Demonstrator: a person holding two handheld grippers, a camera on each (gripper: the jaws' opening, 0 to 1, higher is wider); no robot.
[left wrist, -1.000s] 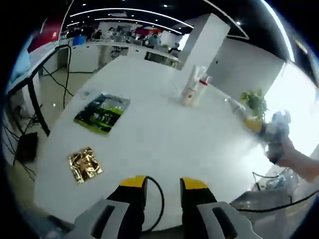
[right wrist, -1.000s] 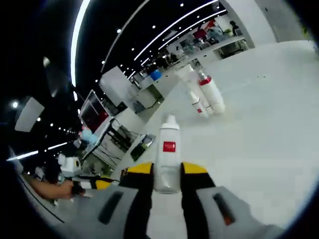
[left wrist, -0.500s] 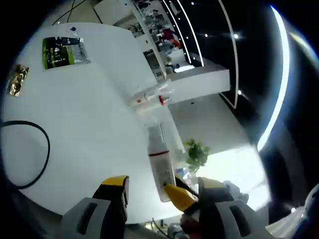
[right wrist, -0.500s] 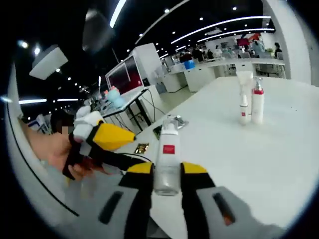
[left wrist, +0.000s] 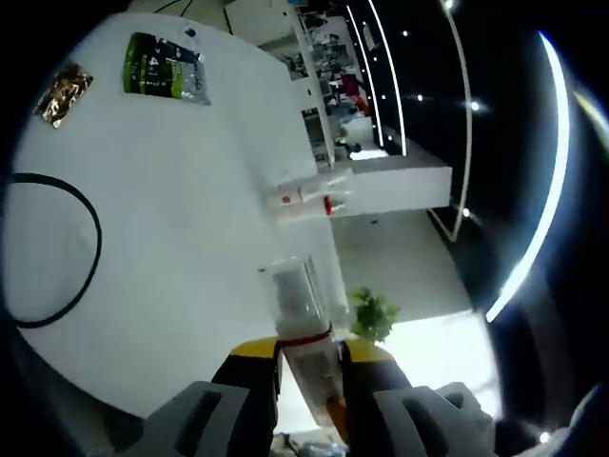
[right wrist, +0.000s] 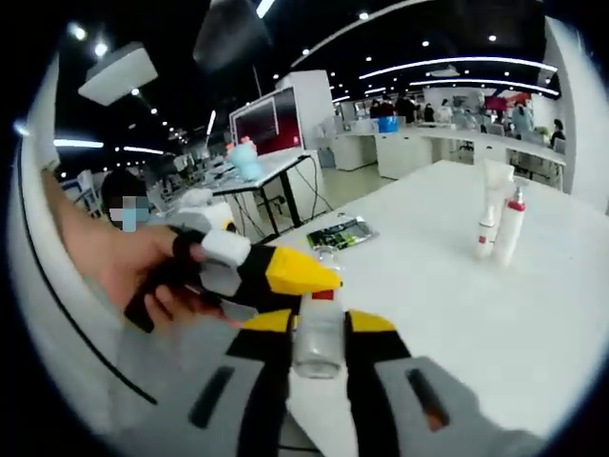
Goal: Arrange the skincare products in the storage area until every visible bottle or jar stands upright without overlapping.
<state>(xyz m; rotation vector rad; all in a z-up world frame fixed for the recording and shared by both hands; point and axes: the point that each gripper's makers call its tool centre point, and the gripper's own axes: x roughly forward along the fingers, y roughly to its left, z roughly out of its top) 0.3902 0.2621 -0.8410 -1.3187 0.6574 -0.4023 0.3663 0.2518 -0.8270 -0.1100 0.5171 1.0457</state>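
A white bottle (right wrist: 317, 347) with a clear cap and a red band stands between my right gripper's (right wrist: 317, 324) jaws, which are shut on its body. My left gripper (right wrist: 285, 271), held by a person's hand, comes in from the left and crosses the bottle's upper part. In the left gripper view the same bottle (left wrist: 295, 295) rises between my left gripper's (left wrist: 311, 354) jaws, which press on both its sides. Two more bottles (right wrist: 500, 224), one white and one red-capped, stand upright side by side far off on the white table (right wrist: 428, 305); they appear as a bottle pair (left wrist: 304, 195) in the left gripper view.
A green packet (left wrist: 164, 69) and a gold packet (left wrist: 65, 81) lie flat on the table's far side. A black cable loop (left wrist: 57, 248) rests near the table edge. A potted plant (left wrist: 373, 312) stands beyond the bottle. Desks and screens fill the room behind.
My left gripper's jaws were wide apart beside the bottle and have closed in around it. The right gripper has kept hold of the bottle, with the left gripper now nearer to it.
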